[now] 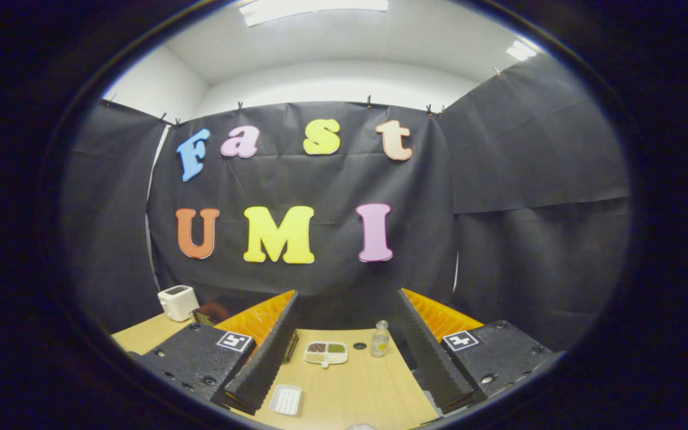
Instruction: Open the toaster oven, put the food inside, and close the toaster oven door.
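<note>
I see a pale, wood-toned tabletop (350, 388) with a white toaster (178, 302) at its far left corner against the black cloth wall (320, 179). Ahead sits a white divided dish (326, 353) holding dark brown, green and pale beige fillings, beside a clear bottle (380, 338) with yellowish contents. Nearer lies a white ribbed tray (286, 399), and black-and-white square markers (235, 341) sit on the hand-held gripper (344, 346).

Bright ceiling lights (314, 9) glaring overhead, dim dark booth, strong fisheye bending at edges, mild softness
</note>
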### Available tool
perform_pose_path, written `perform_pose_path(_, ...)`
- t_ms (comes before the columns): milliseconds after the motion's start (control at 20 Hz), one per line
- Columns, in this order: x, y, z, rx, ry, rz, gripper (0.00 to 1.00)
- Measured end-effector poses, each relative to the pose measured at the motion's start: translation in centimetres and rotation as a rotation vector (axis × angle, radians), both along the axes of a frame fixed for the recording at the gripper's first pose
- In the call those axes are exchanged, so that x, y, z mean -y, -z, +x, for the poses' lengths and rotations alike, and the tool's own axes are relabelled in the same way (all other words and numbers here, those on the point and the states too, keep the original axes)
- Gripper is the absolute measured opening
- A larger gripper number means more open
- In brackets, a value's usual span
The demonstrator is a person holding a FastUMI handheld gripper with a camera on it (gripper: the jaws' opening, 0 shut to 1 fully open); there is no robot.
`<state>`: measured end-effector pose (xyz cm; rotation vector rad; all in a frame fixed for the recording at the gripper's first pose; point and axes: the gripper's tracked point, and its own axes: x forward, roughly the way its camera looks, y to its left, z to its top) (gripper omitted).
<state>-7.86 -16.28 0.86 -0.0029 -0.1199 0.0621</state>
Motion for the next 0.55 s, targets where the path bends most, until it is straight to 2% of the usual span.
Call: perform_pose_path(550, 0.17, -0.07, 0.12, -0.015, 0.012, -0.028, 1.0)
